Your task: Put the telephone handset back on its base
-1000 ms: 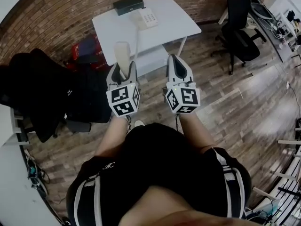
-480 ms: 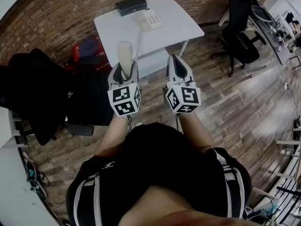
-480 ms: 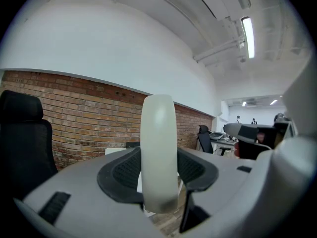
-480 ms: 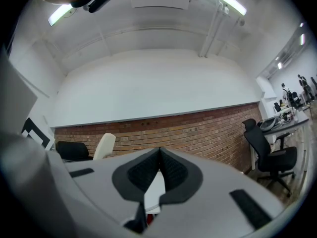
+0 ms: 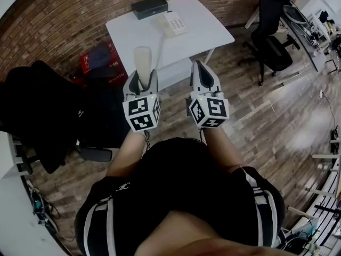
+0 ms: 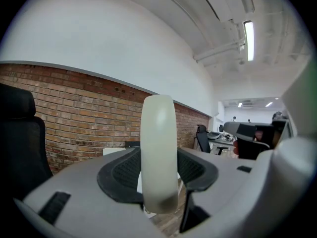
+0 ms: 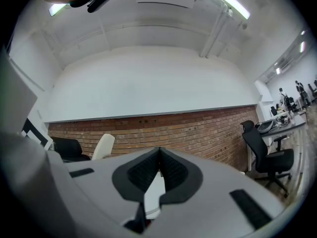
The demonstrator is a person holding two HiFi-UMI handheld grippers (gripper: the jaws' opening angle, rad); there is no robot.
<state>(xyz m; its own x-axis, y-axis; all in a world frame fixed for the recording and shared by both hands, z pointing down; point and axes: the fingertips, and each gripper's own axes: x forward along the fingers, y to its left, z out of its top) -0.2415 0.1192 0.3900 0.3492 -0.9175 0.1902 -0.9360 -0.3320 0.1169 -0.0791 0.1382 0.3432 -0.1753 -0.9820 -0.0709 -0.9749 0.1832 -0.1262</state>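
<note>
A cream telephone handset (image 5: 141, 60) stands upright in my left gripper (image 5: 140, 78), whose jaws press on its sides; the left gripper view shows the handset (image 6: 158, 152) clamped between the black pads. The telephone base (image 5: 171, 24) with its keypad lies on the white table (image 5: 133, 31) ahead, well beyond both grippers. My right gripper (image 5: 201, 71) is held beside the left one, its jaw tips touching with nothing between them; in the right gripper view (image 7: 159, 155) the pads meet at the top. The handset (image 7: 103, 147) also shows at that view's left.
A dark box (image 5: 149, 6) sits at the table's far edge. A red crate (image 5: 98, 57) stands on the floor left of the table. Black office chairs stand at the left (image 5: 48, 111) and at the upper right (image 5: 272, 25). Brick wall runs behind the table.
Both grippers and the person have moved toward the table; the table and phone base sit slightly lower and nearer in the head view. The handset stays gripped.
</note>
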